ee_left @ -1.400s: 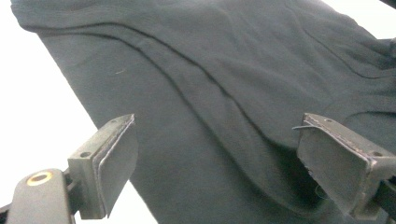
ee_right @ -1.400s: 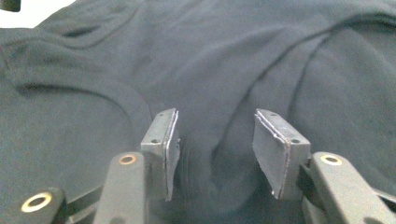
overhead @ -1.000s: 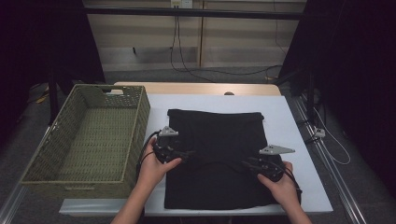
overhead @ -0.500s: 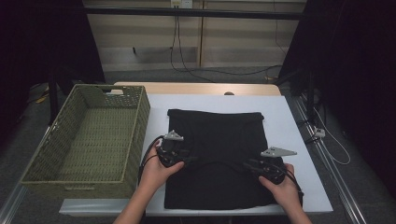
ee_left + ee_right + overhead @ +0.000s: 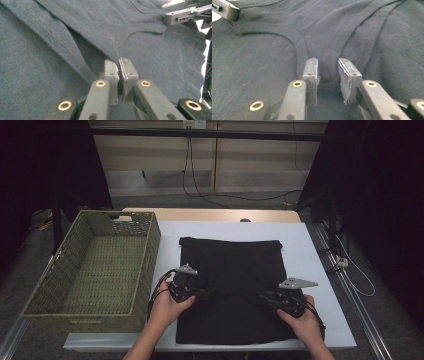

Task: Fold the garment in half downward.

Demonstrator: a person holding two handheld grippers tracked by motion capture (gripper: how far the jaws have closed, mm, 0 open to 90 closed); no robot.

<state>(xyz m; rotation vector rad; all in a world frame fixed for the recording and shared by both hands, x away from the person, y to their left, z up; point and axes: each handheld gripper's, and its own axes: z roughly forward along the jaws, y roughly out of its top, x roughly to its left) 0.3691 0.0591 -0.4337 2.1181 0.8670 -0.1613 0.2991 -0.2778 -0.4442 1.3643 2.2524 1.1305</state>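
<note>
A black shirt [image 5: 231, 262] lies flat on the white table [image 5: 312, 250]. My left gripper [image 5: 202, 292] sits at the shirt's left side, level with the collar. In the left gripper view its jaws [image 5: 118, 66] have just been closing and are shut on a raised fold of the cloth [image 5: 75, 57] beside the curved collar [image 5: 140, 32]. My right gripper [image 5: 263, 296] sits at the shirt's right side. Its jaws [image 5: 327, 66] stand a little apart, pinching a thicker bunch of cloth next to the collar [image 5: 297, 41], and creases run into them.
A green wicker basket [image 5: 150, 251] stands on the table's left part, touching the shirt's left side. Bare white table shows right of the shirt and behind it. Cables trail from both grippers, and black curtains hang on both sides.
My left gripper has slid a little toward me and to the right onto the shirt's edge. The right gripper has stayed where it was.
</note>
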